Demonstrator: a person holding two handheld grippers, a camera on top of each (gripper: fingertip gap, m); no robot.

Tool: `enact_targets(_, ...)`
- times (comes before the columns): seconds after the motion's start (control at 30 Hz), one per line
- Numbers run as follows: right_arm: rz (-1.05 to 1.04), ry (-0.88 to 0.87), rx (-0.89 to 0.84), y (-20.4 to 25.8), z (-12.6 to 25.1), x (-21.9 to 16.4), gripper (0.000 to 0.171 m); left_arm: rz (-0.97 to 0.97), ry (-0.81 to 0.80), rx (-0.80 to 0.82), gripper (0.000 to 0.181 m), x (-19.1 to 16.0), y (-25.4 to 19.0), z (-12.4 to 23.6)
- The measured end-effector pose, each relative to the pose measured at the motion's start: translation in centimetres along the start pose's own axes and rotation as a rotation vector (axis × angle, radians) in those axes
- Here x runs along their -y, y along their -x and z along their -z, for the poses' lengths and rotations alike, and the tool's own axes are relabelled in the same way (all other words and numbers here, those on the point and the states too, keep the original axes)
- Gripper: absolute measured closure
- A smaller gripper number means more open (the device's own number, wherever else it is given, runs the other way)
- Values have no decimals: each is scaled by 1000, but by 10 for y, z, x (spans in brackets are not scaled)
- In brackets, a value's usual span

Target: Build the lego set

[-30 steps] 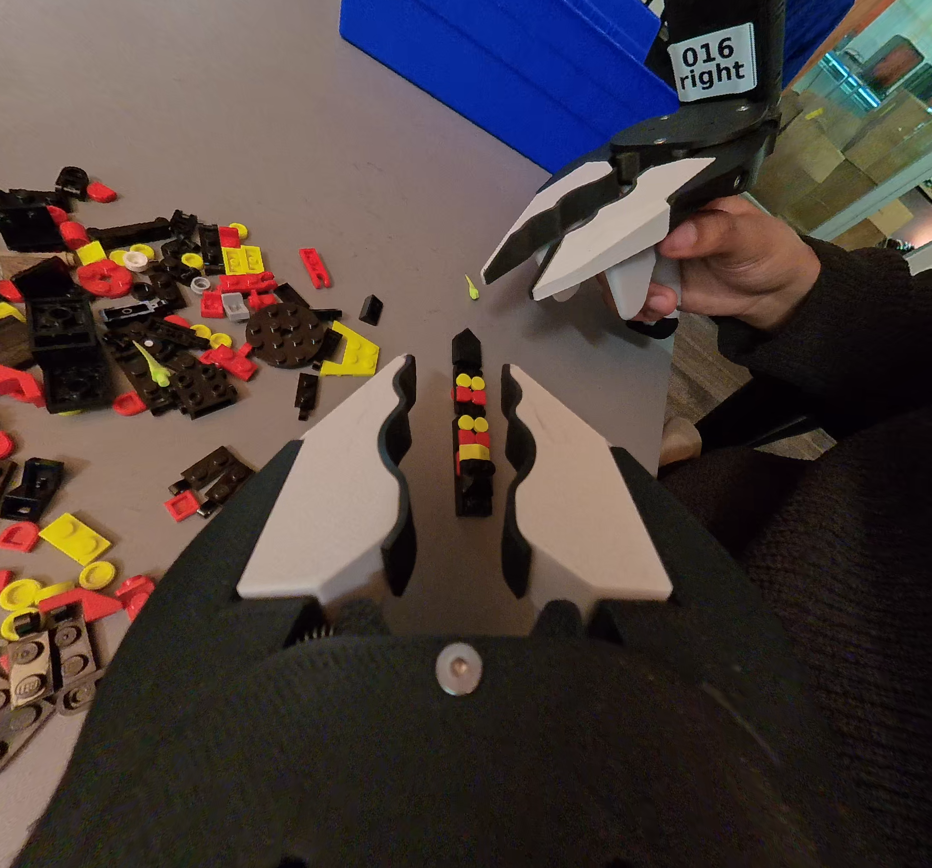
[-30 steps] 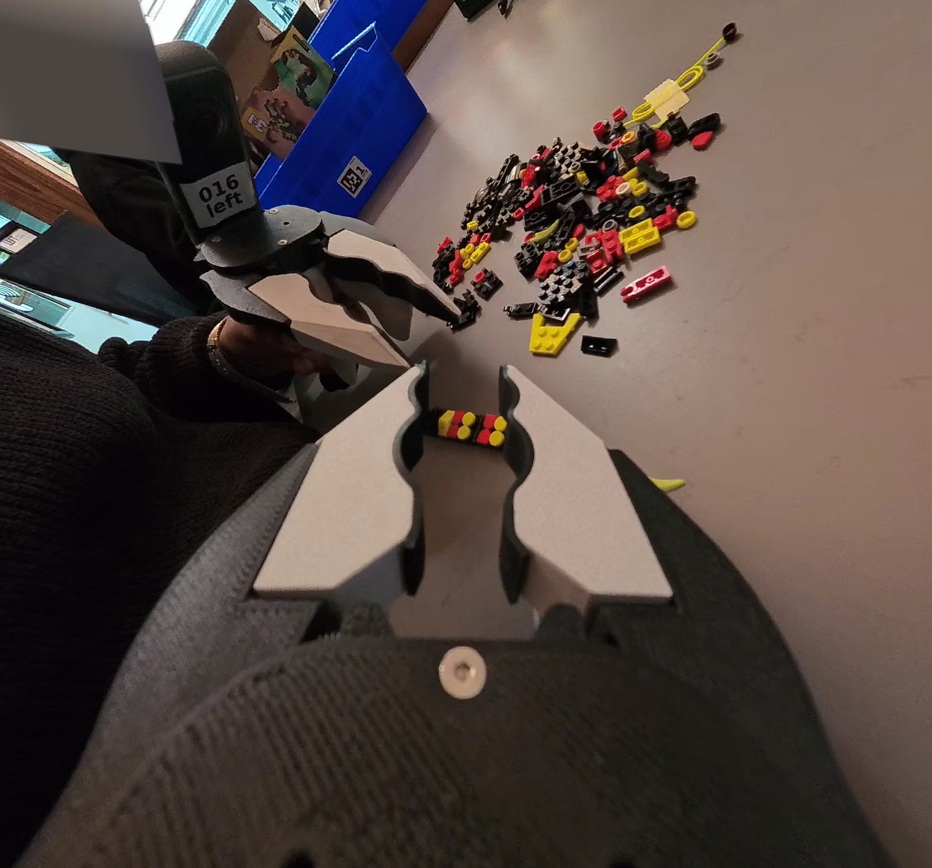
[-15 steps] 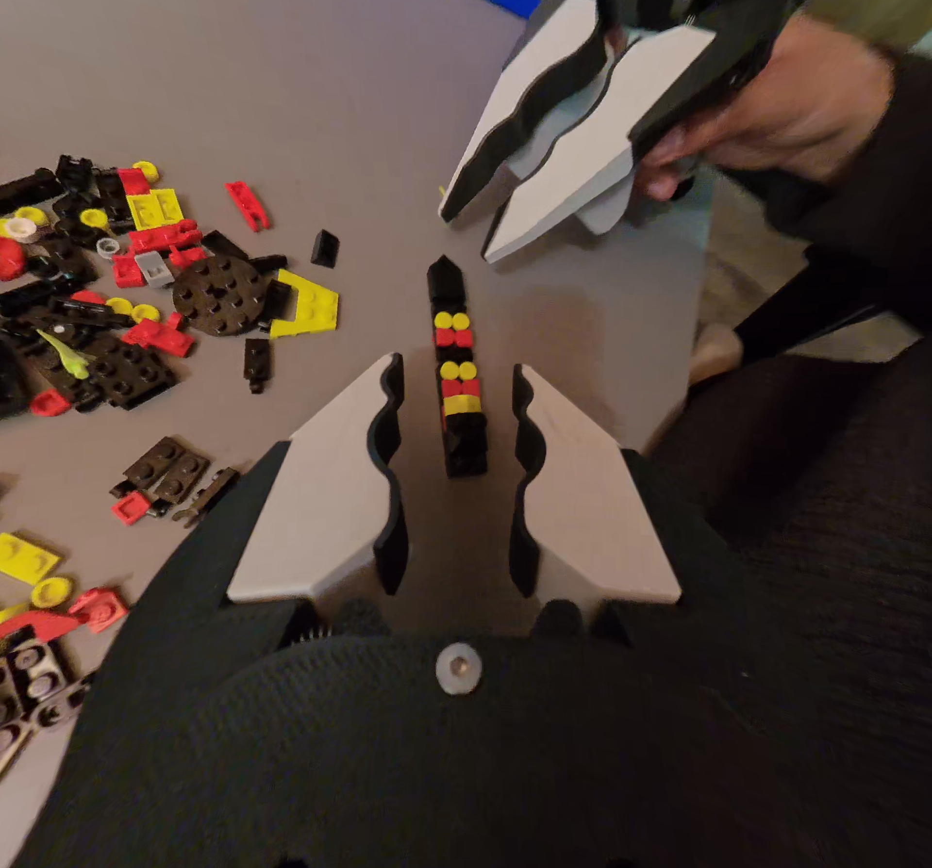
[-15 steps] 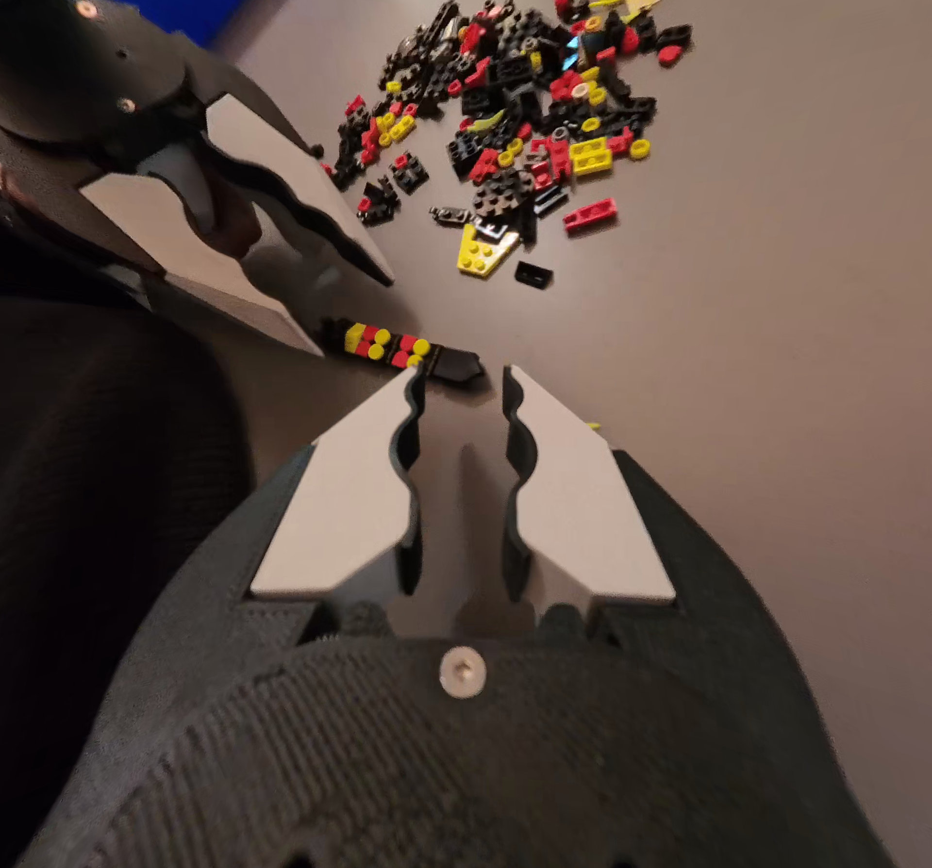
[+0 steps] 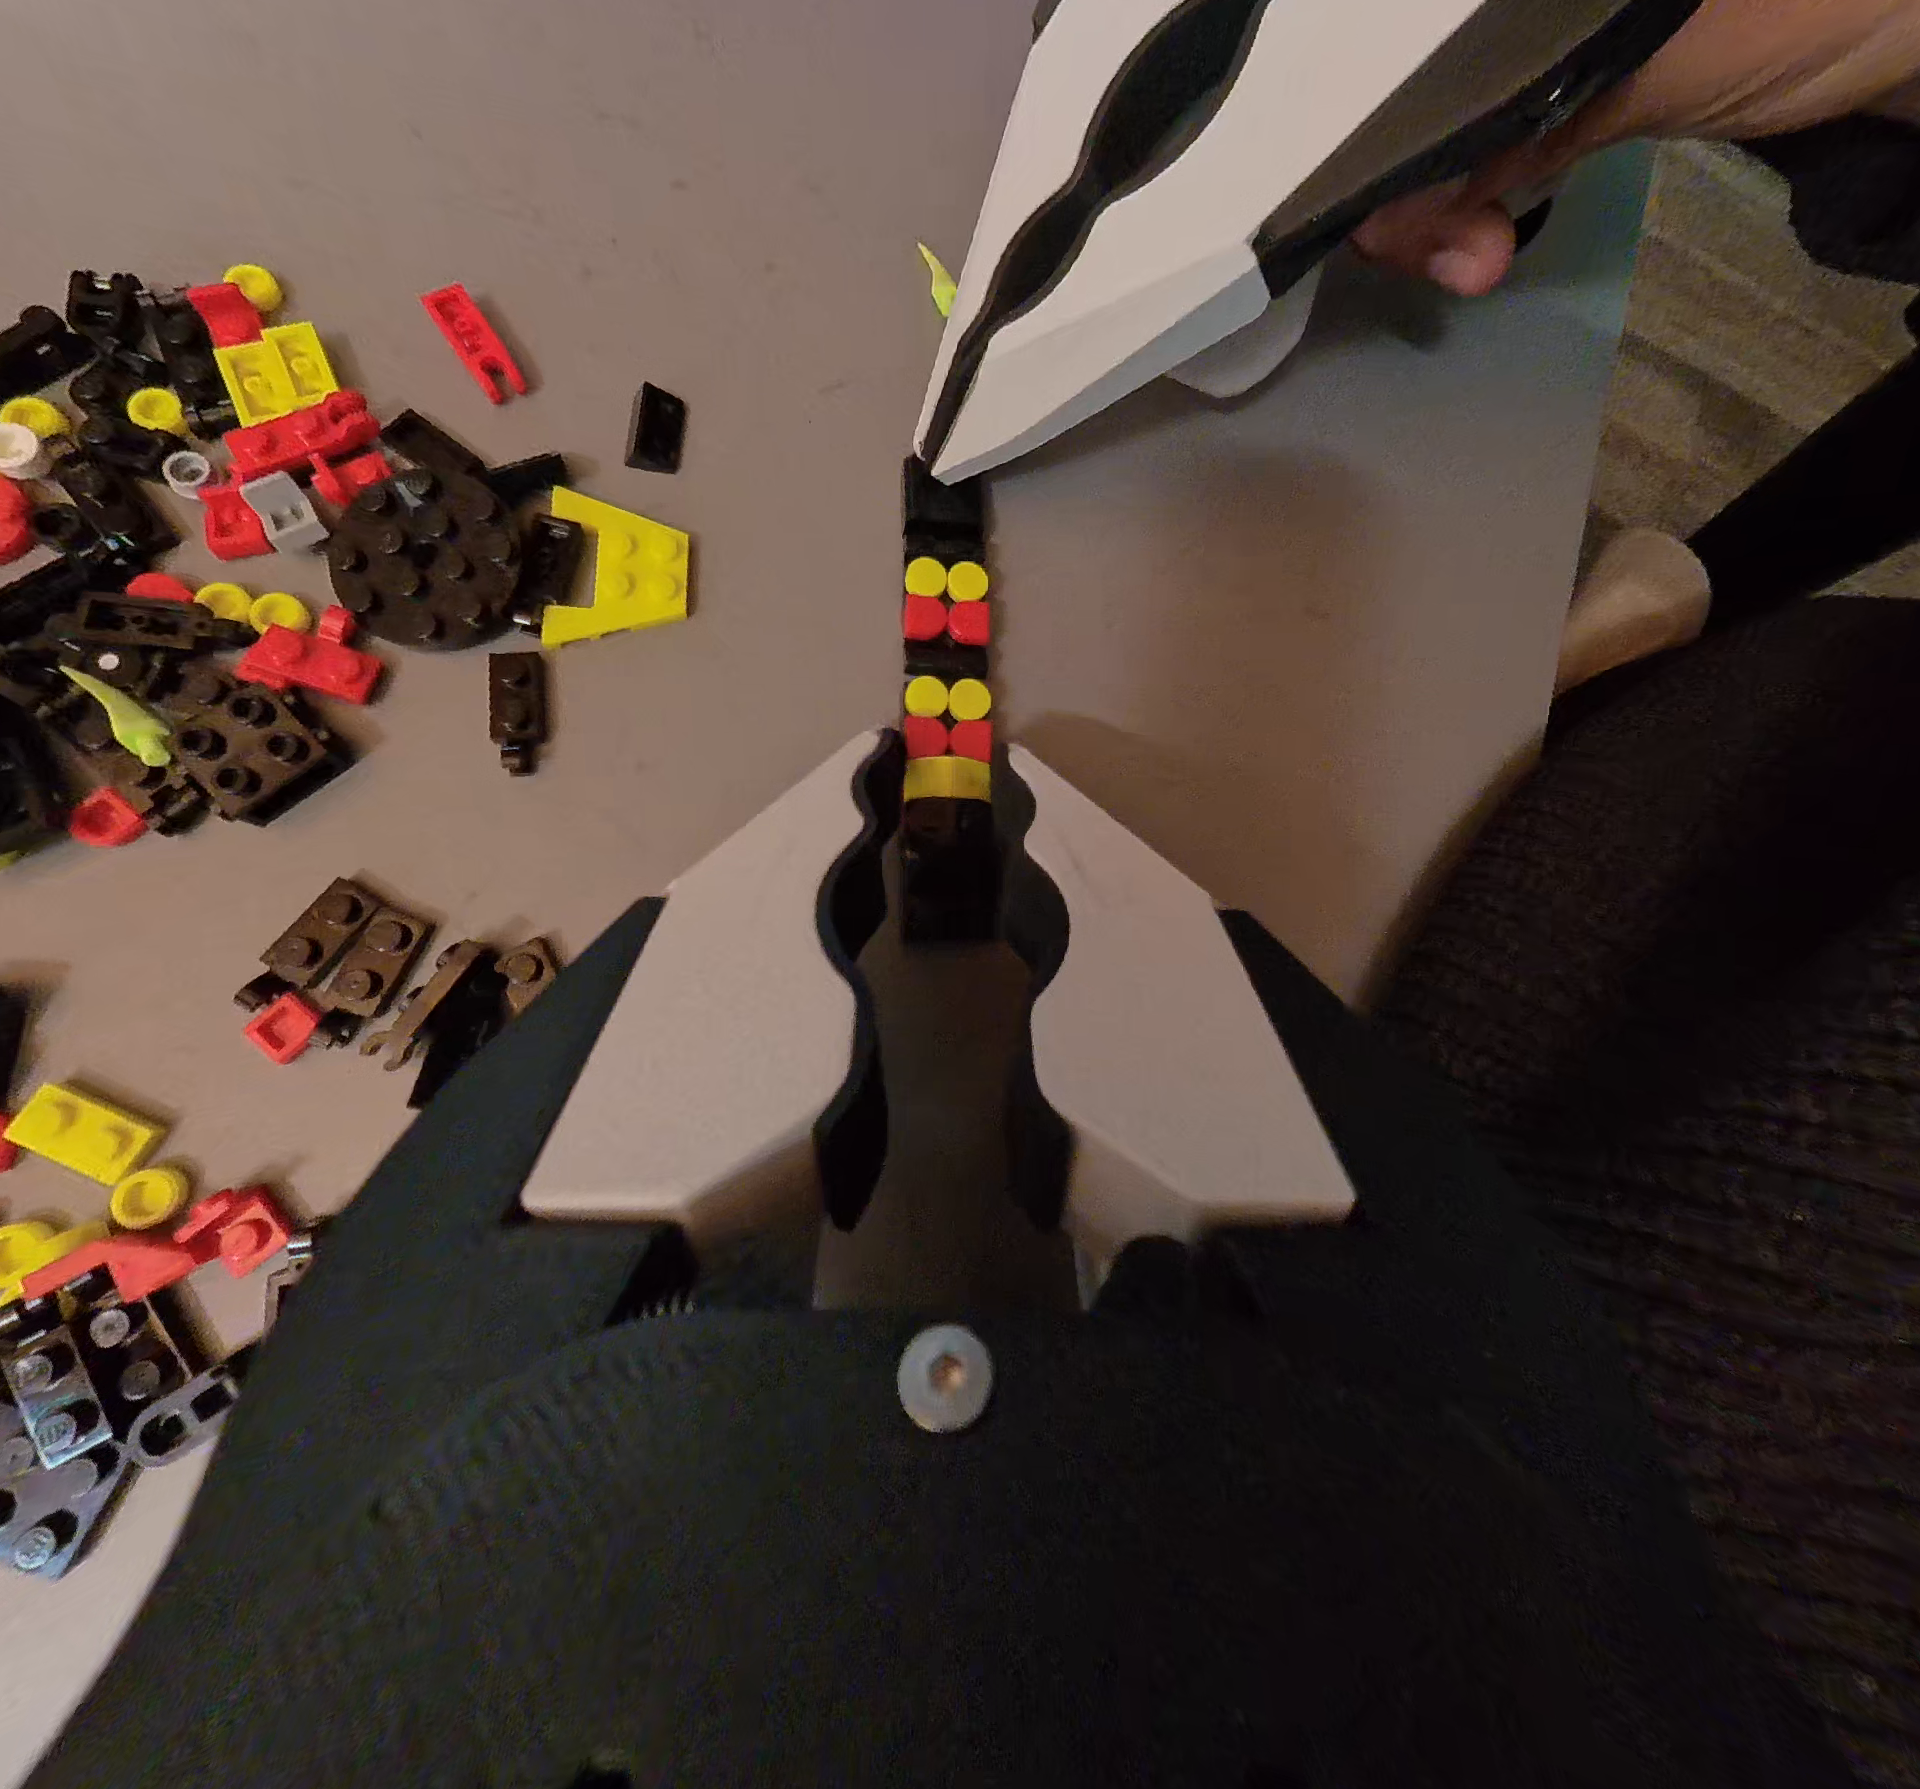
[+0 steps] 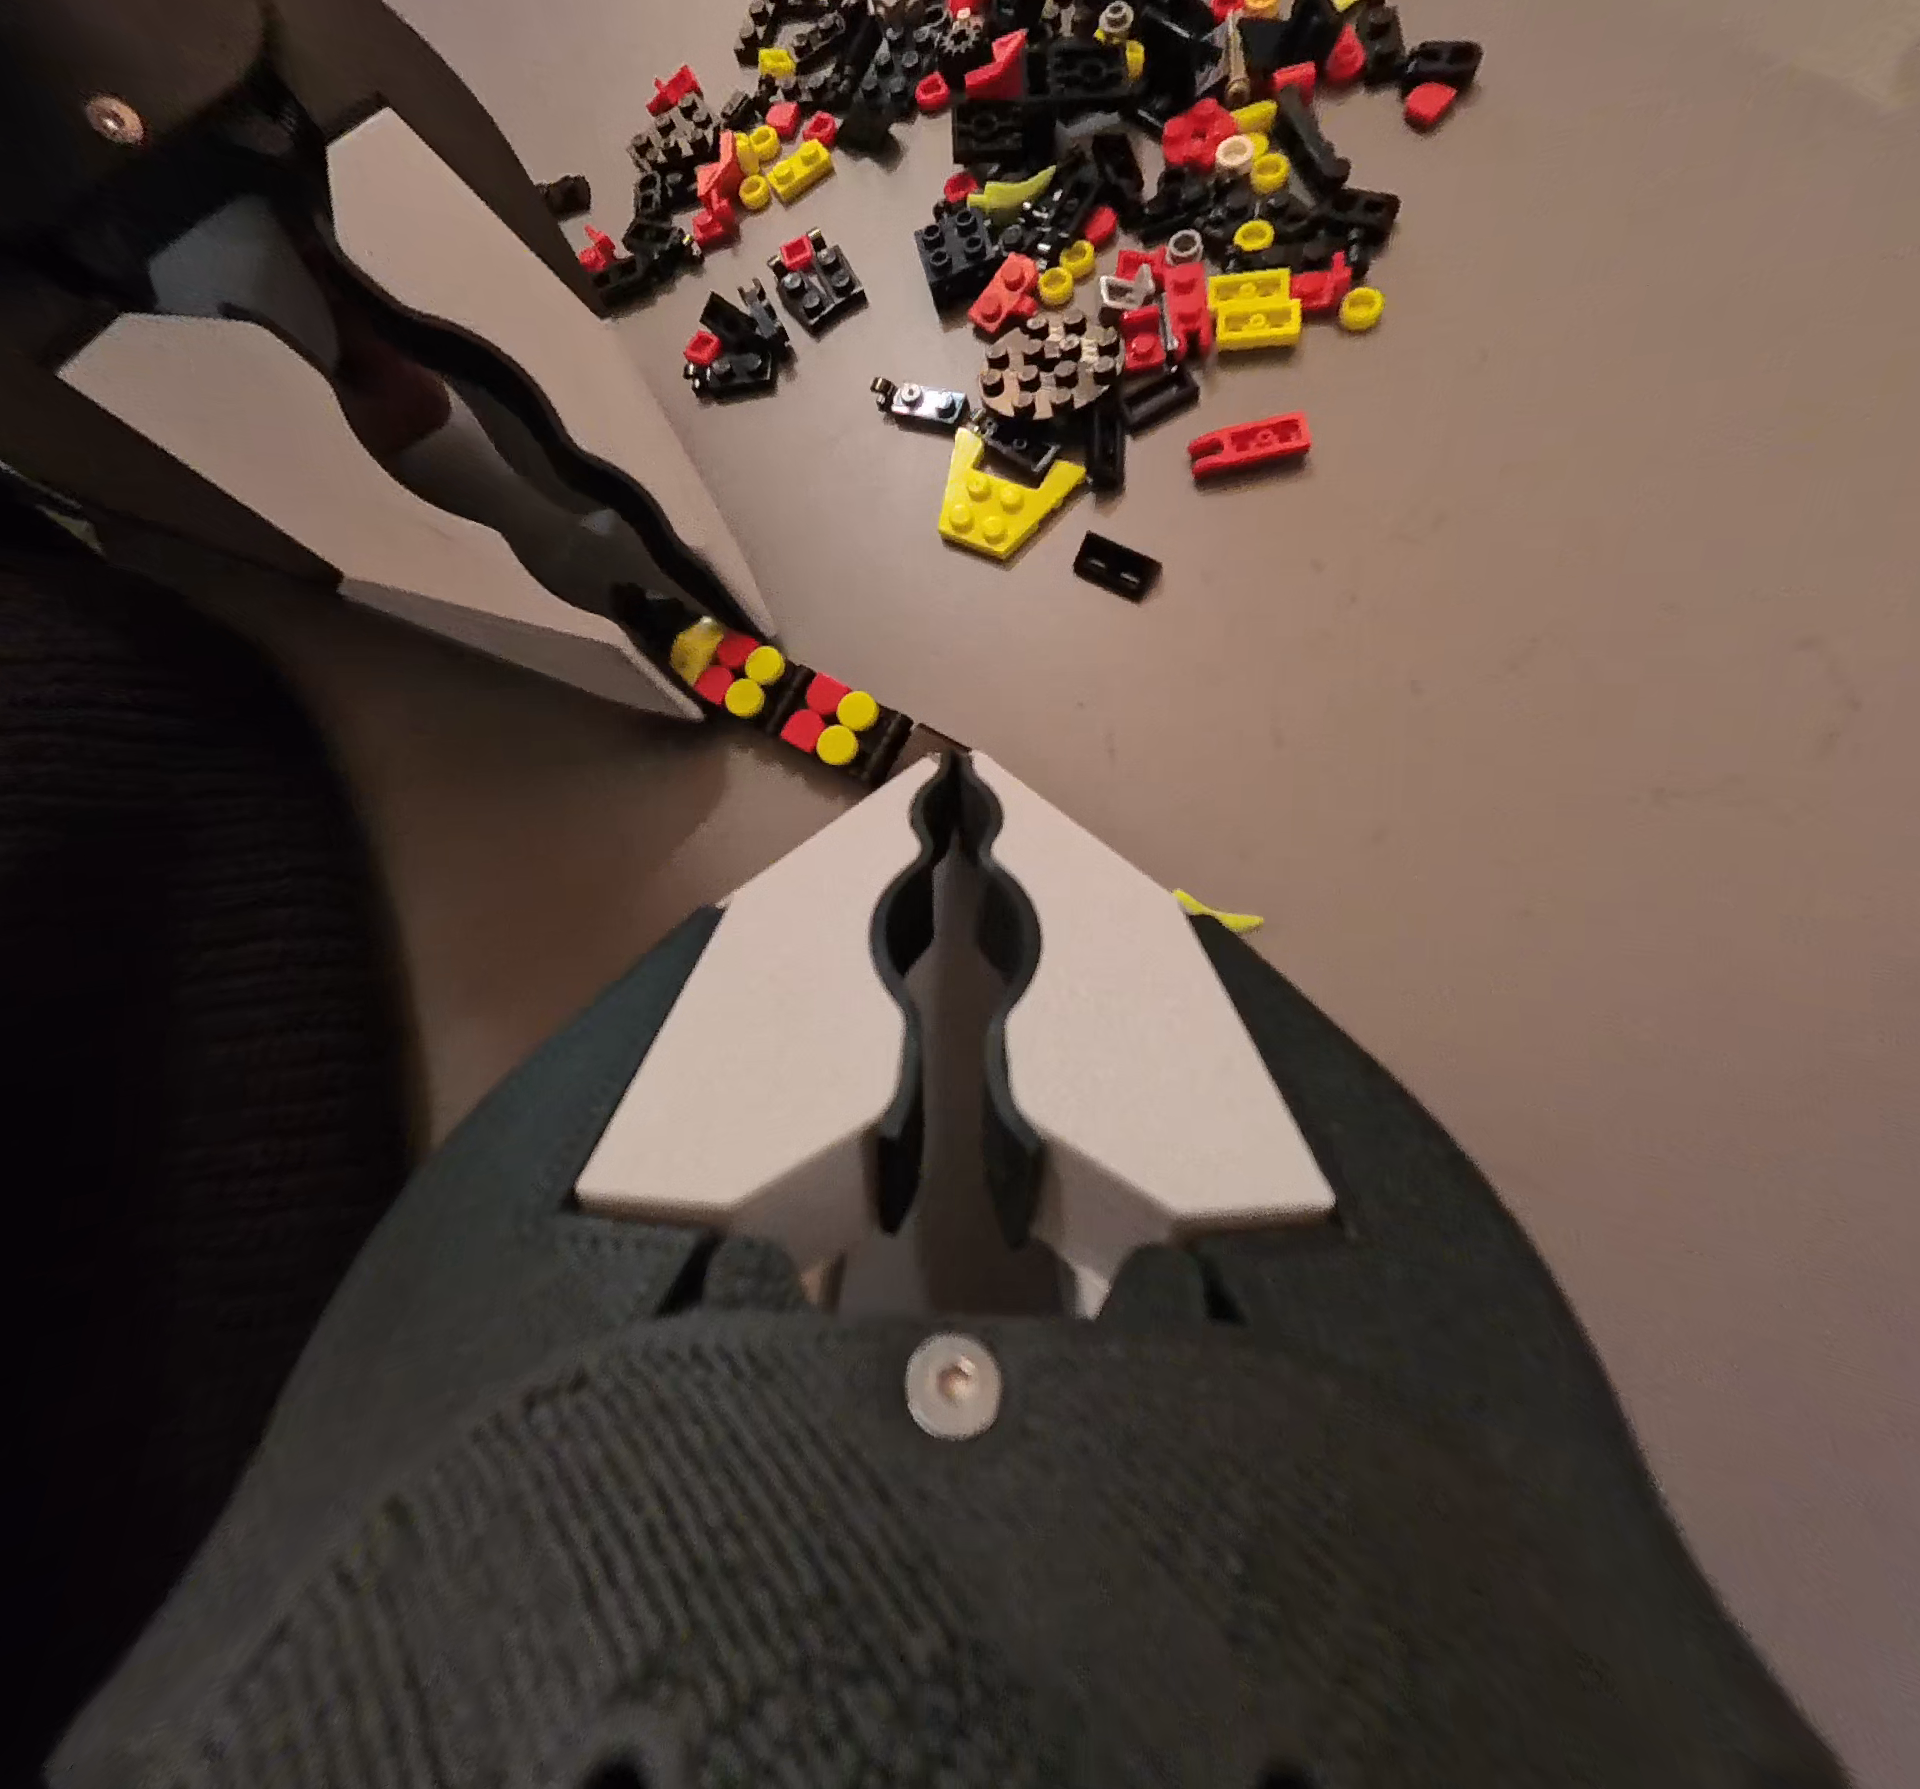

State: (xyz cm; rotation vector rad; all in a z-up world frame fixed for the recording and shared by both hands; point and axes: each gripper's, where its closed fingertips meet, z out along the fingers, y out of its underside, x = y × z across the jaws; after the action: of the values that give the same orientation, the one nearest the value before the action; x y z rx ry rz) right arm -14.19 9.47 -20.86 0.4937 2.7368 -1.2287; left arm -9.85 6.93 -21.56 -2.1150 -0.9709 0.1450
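Lego pieces (image 5: 312,596) — black, red, yellow — lie heaped on the grey table (image 5: 623,77). Beside them, the long black strip (image 5: 945,659) lies flat, its near end clasped by the left gripper (image 5: 943,763); the right gripper (image 6: 953,771), tips pinched together, meets its far end.

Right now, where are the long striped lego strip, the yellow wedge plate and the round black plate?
Lego strip (image 5: 947,643): left wrist view, on its red studs mid-length.
Yellow wedge plate (image 5: 639,567): left wrist view, on its studded top.
Round black plate (image 6: 1049,370): right wrist view, on its studded centre.

Grey table (image 5: 540,77) under dim warm light; perhaps carpet (image 5: 1704,305) beyond its edge
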Motion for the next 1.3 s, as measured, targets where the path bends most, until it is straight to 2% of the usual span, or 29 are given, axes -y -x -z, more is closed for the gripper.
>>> enact_targets(0.23, -31, 1, 12, -1, 1, -1, 171, 41, 1, -23, 166, 0, 0, 1)
enact_targets(0.3, -13, 8, 0, -1, 2, -1, 171, 37, -3, -28, 160, 1, -1, 1)
enact_targets(0.43, -5, -49, 19, 2, 8, 10, 161, 55, -33, -72, 151, 5, -5, 5)
enact_targets(0.67, -78, -69, 73, 1, 12, 11, 151, 5, 3, -29, 150, -2, 4, 6)
enact_targets(0.87, -60, 17, 90, 7, 2, -5, 141, -7, 6, -16, 151, -2, 4, 5)
enact_targets(1.03, -65, 40, 151, 16, 2, -8, 145, 30, -18, 45, 148, 1, 18, 8)
enact_targets(1.3, -51, -3, 145, 15, 6, 0, 140, 81, -71, 12, 147, 9, 19, 14)
